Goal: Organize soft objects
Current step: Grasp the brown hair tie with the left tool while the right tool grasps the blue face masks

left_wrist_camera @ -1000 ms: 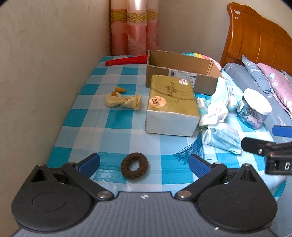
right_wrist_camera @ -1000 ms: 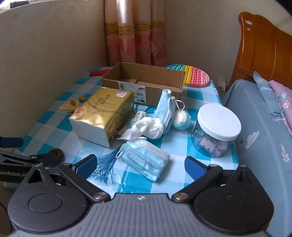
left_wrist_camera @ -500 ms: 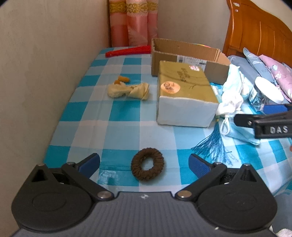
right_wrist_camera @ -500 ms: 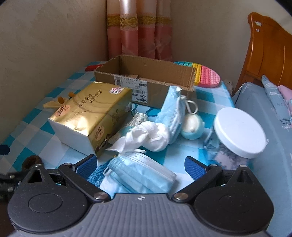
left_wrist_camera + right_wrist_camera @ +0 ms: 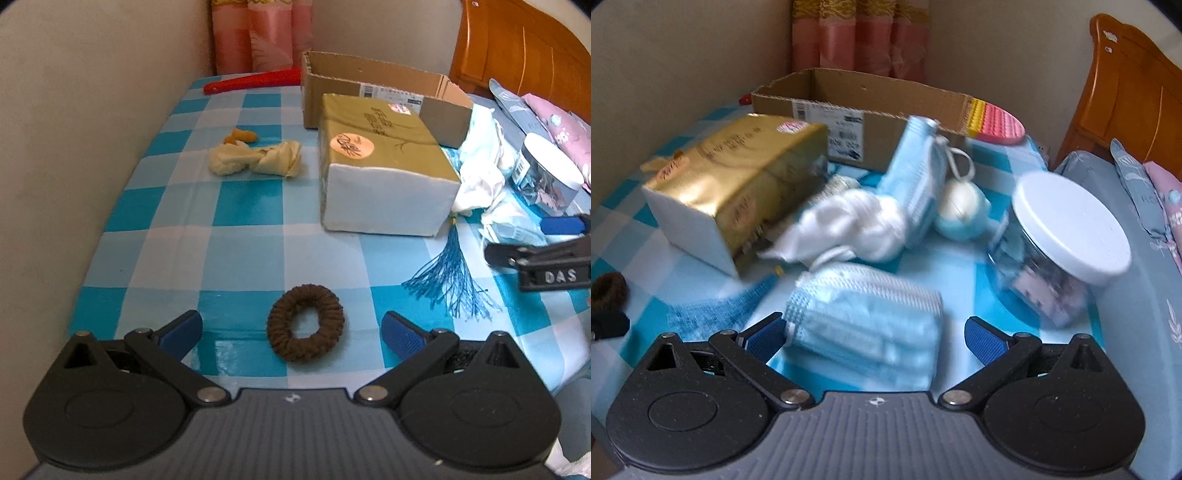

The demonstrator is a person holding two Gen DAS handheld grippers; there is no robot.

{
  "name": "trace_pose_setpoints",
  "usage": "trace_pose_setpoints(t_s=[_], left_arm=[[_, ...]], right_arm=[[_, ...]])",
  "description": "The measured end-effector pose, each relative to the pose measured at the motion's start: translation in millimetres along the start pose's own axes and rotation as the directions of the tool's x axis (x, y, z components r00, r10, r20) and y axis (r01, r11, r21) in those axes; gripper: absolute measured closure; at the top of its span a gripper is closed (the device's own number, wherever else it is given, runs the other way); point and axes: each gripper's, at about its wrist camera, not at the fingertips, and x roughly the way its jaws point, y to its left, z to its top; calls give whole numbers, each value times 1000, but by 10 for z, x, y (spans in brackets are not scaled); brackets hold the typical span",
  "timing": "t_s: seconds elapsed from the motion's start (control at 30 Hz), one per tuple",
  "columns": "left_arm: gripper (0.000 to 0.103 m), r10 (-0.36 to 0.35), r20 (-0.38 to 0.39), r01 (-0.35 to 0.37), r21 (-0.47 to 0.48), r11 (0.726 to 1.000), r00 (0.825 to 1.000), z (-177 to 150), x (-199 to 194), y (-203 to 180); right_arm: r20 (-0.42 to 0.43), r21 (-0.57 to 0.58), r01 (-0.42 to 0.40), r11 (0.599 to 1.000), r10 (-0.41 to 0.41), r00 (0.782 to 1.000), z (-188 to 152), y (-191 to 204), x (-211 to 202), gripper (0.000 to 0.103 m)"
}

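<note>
Nearest, the left tool (image 5: 291, 328) stands wide open and empty, with the brown hair tie (image 5: 306, 328) lying flat on the bench (image 5: 155, 258) between its fingers; closing too high would likely roll it off the close front edge. The right tool (image 5: 873, 334), also spread wide and holding nothing, straddles the blue face mask (image 5: 864, 321). A careless grip there might catch the blue tassel (image 5: 713, 306) or nudge the white-lidded jar (image 5: 1060, 243) toward the bed side. Left of the gold tissue pack (image 5: 384, 166) the bench is open up to the wall; the cardboard box (image 5: 373, 85) waits behind.
</note>
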Motion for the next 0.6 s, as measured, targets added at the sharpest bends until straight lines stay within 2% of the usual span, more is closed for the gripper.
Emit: trace_pose_setpoints(t_s=[0.2,0.5,0.6], left_arm=[[1,-6,9,6,12,1000,1000,7,62,-21],[0,-5,33,4,23,1000,999,-17,71,-19],[0,-8,62,6,30,1000,998,-68,57,-13]], right_arm=[[-14,31,-52,998,52,999,-104,-108,-27,0],[10,21,-58,998,58,998,-128,-125,-23,0],[19,22,-58,998,57,998,-132,-125,-26,0]])
